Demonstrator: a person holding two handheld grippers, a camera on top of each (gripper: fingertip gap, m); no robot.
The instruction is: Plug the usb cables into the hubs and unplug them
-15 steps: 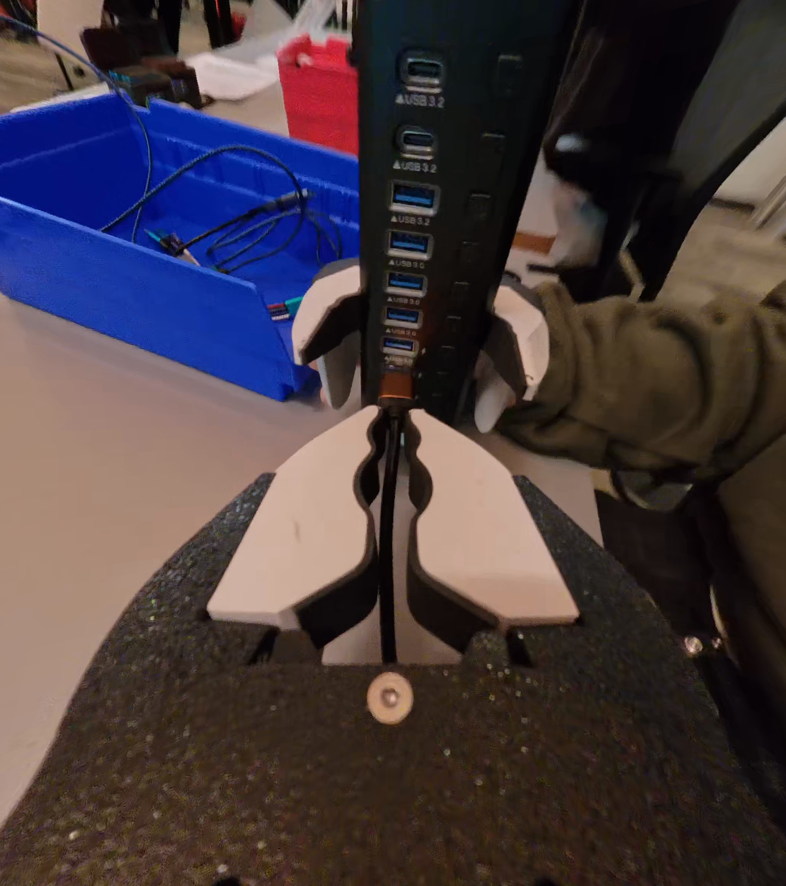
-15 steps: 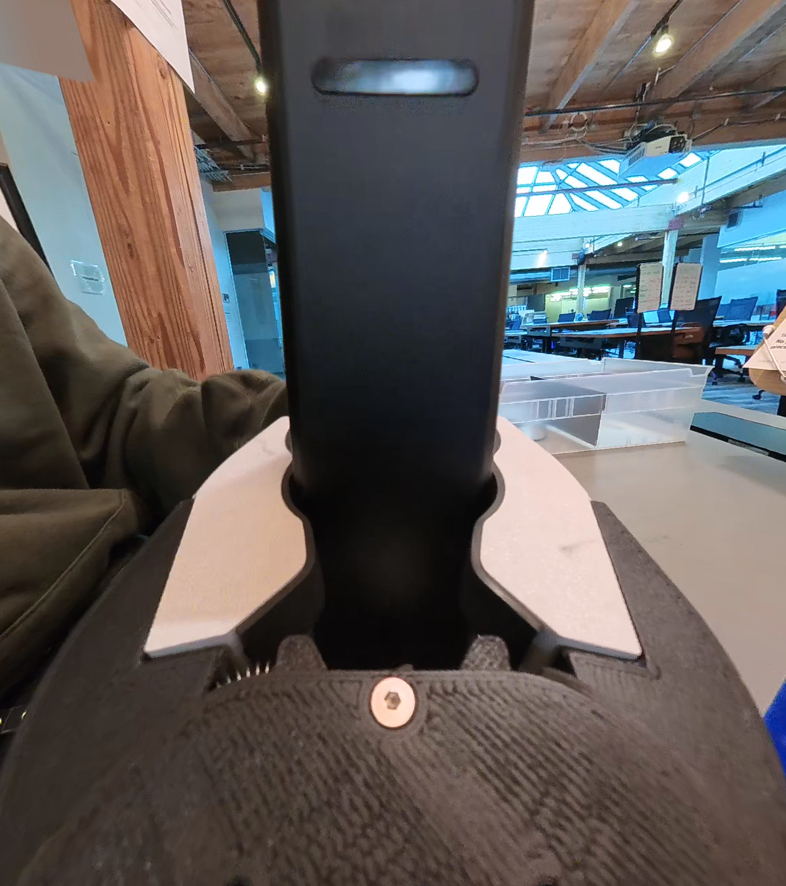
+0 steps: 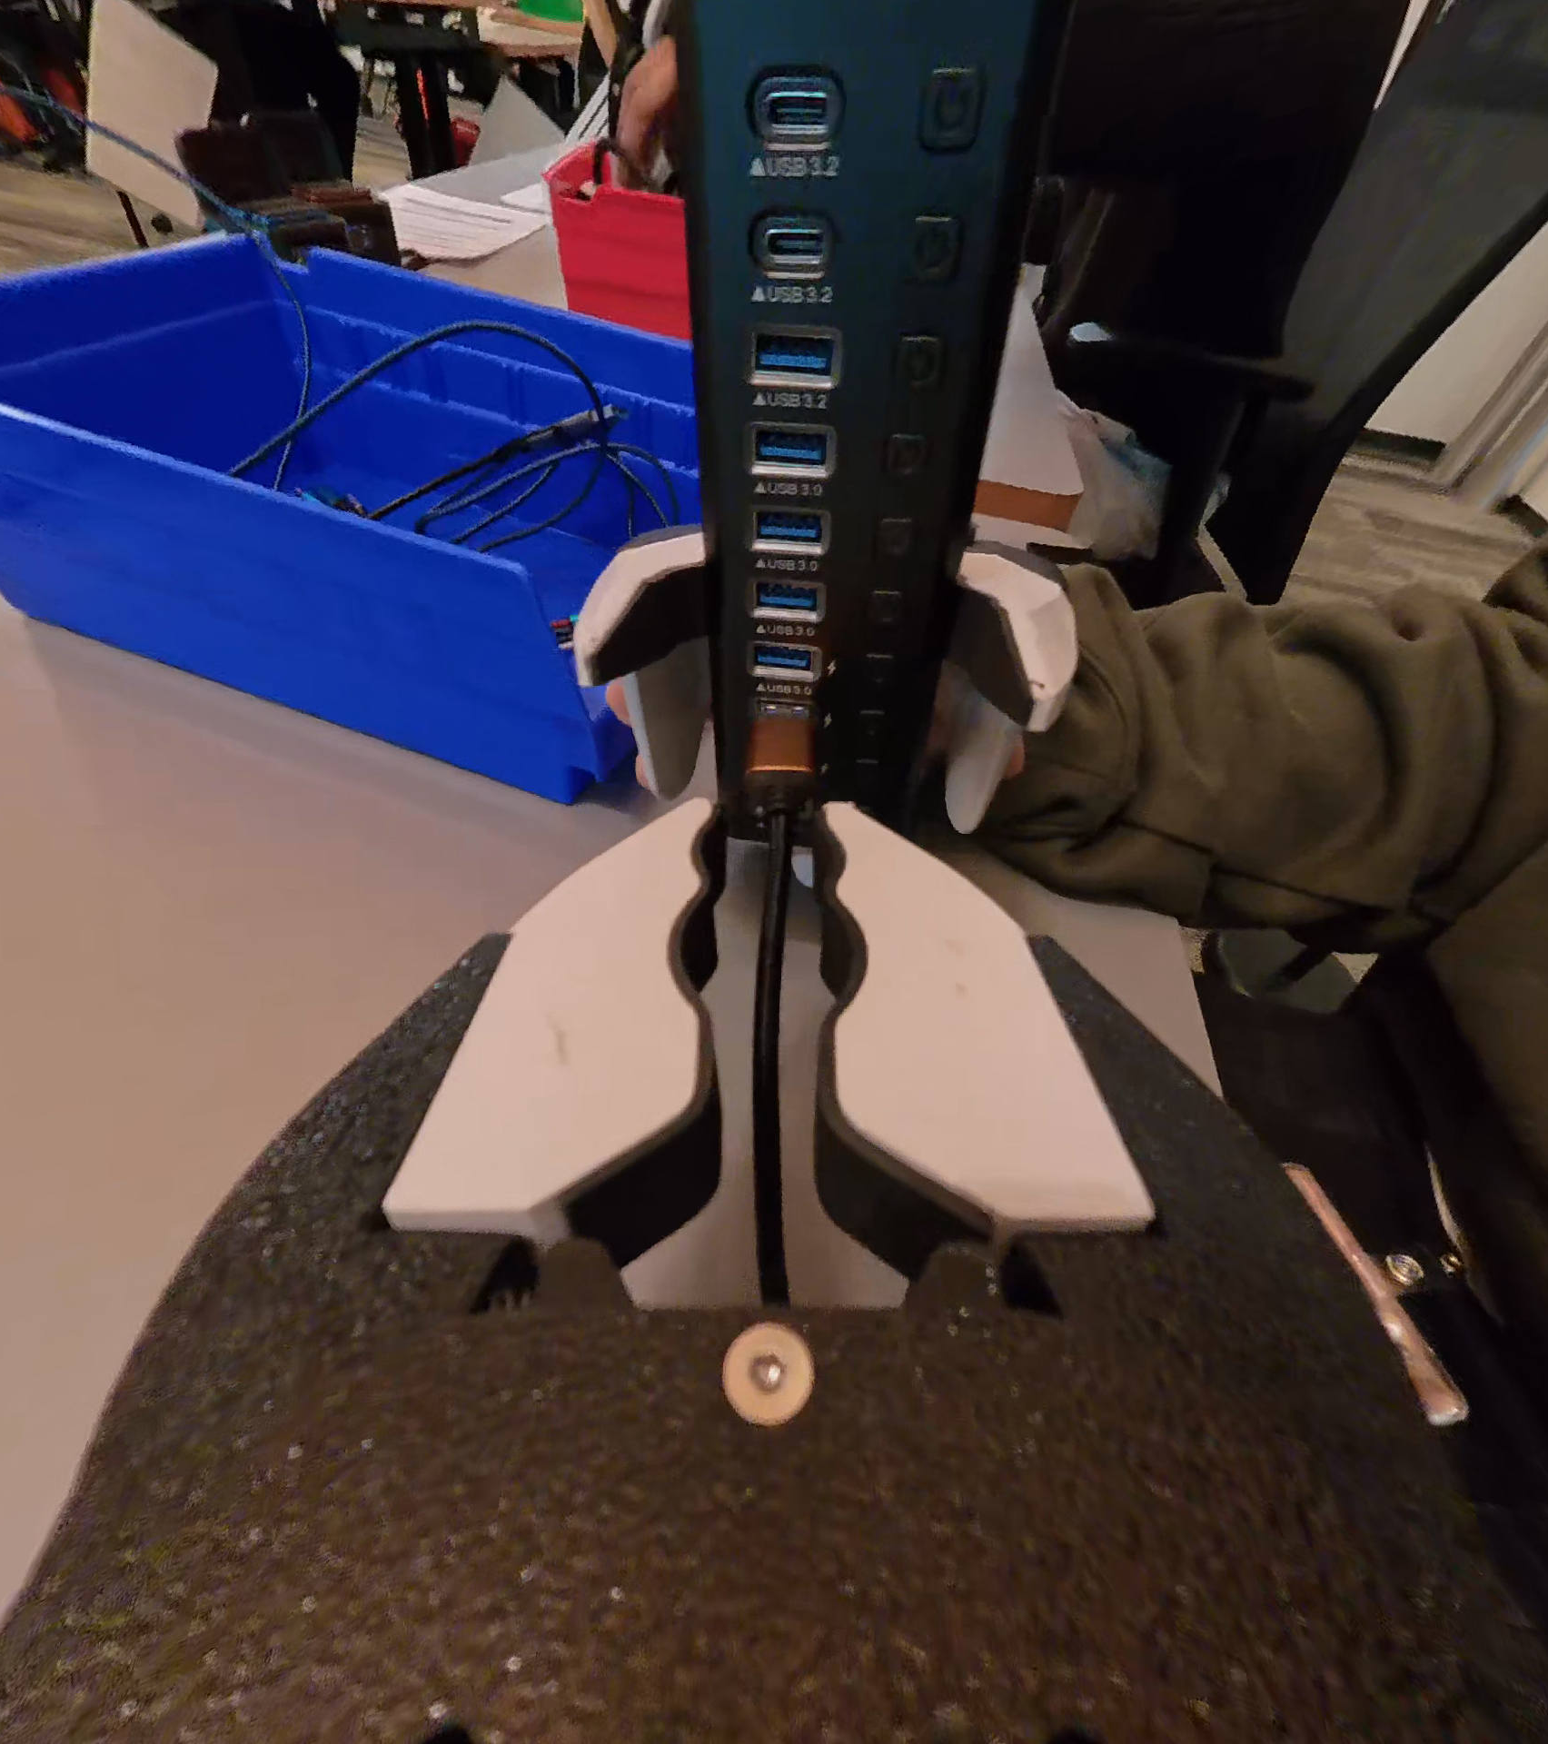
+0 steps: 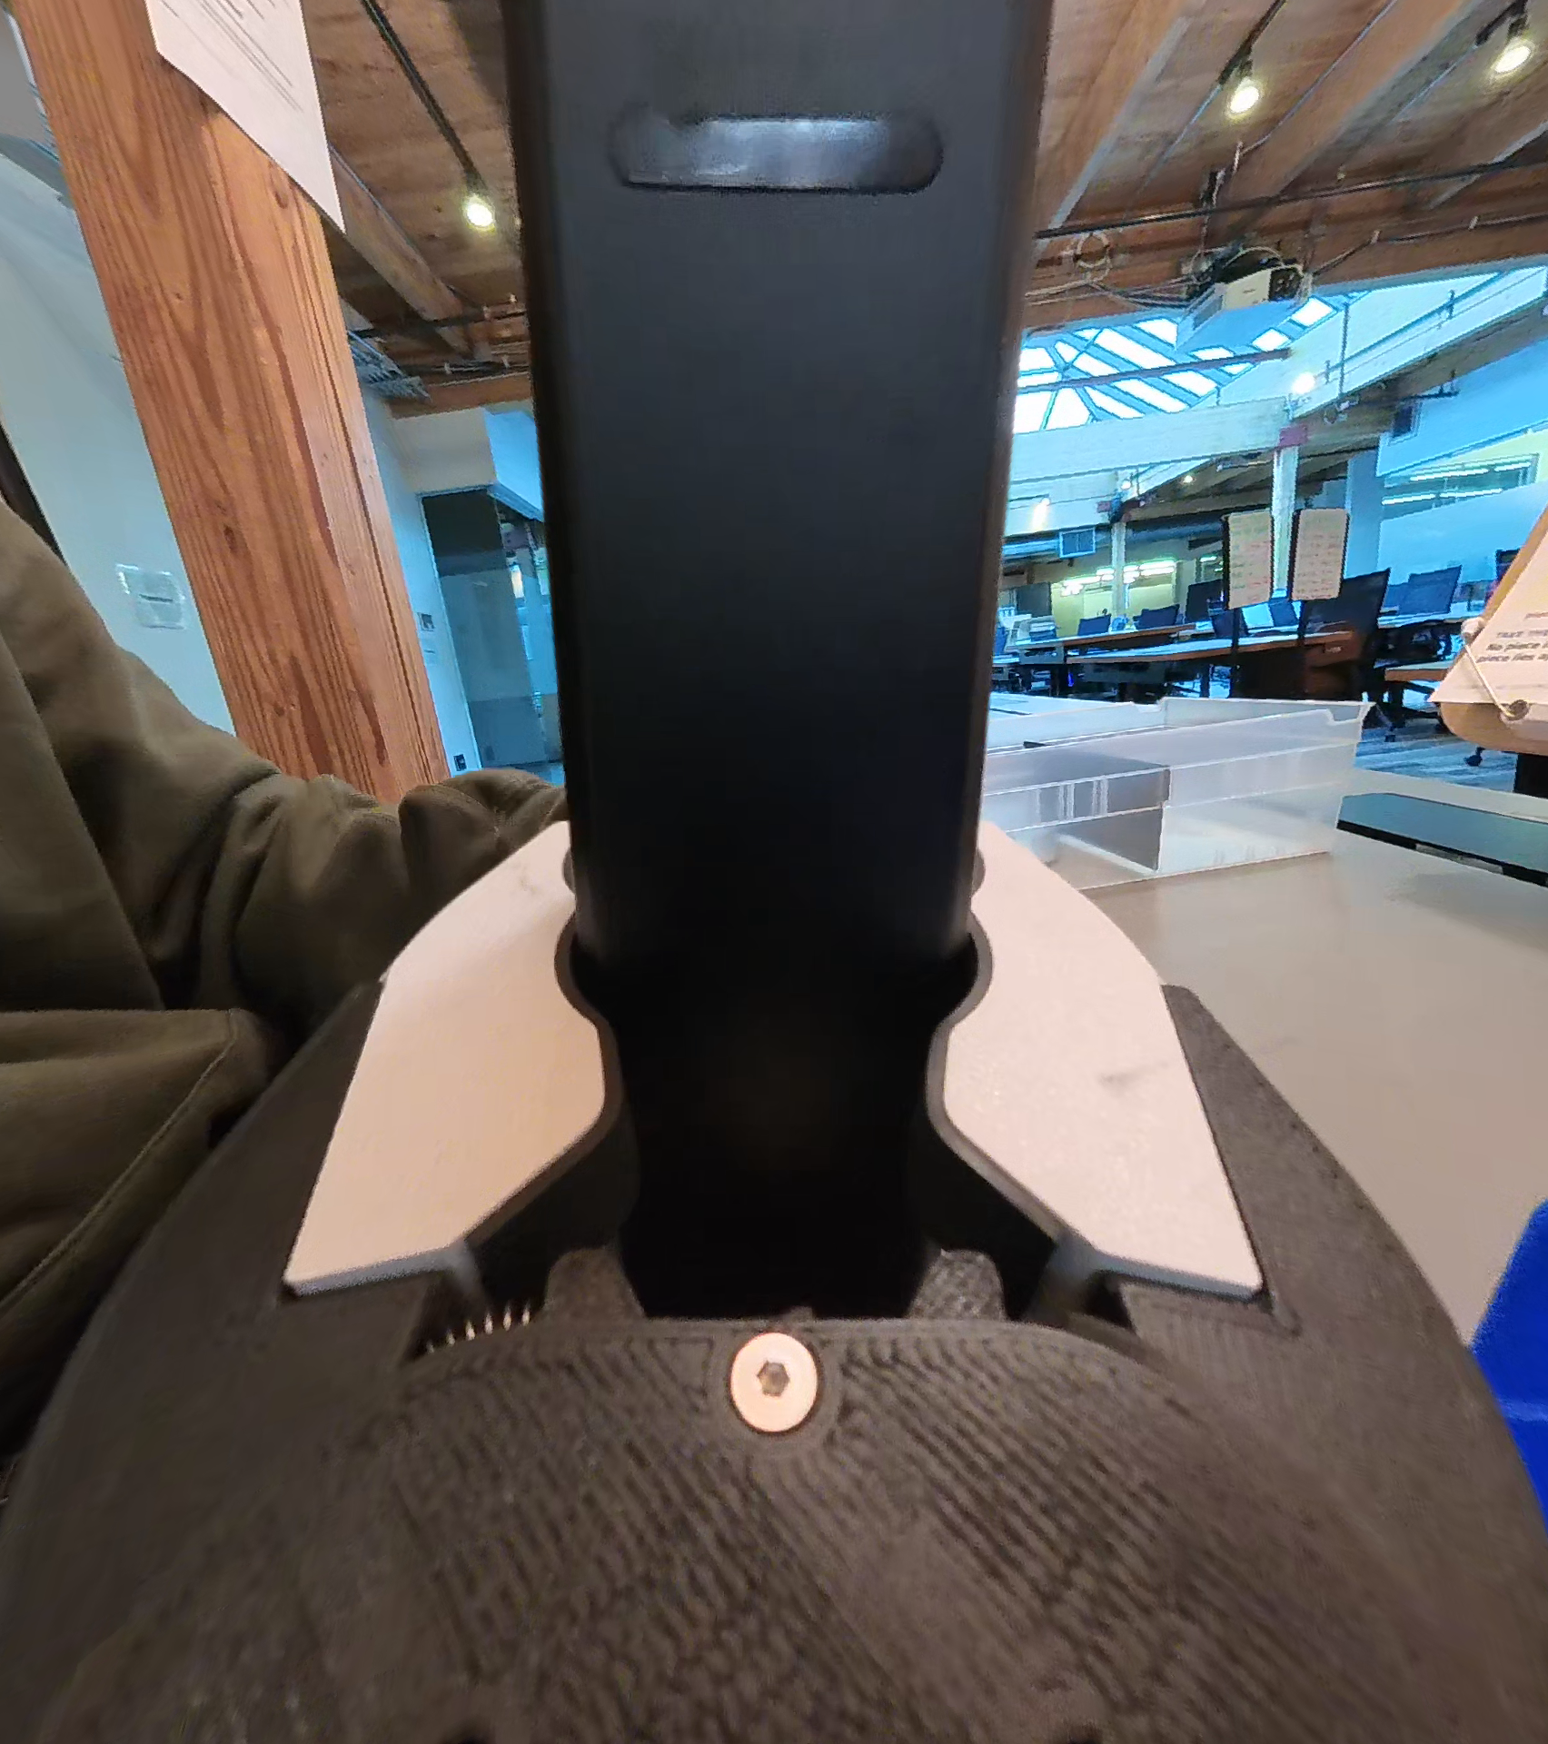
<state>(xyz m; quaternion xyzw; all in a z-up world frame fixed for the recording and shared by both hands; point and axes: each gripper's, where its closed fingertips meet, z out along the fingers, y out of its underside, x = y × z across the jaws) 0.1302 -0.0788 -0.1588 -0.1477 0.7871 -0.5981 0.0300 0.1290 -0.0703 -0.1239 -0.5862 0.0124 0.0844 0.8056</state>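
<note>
Right gripper (image 4: 775, 906) clamps black hub (image 3: 855, 377) upright above table (image 3: 138, 944); copper plug (image 3: 780, 755) seated in lowest port; left gripper (image 3: 768, 830) fingers parted, straddling cable (image 3: 768, 1038) without squeezing. Judged: one plugged, unplugging left; more cables in blue bin (image 3: 185, 585)

The hub (image 3: 855, 396) is matt black plastic, smooth, its ports rimmed in shiny metal. The plug (image 3: 780, 755) seated in its lowest port has a brushed copper-coloured metal shell. Below the hub, the left tongs (image 3: 770, 830) have smooth matt grey finger plates (image 3: 581, 1057) on a rough, speckled black body — with one bright metal screw (image 3: 768, 1373). Left of the hub, the bin (image 3: 213, 604) is glossy blue plastic on a smooth matt bench (image 3: 138, 944).
</note>
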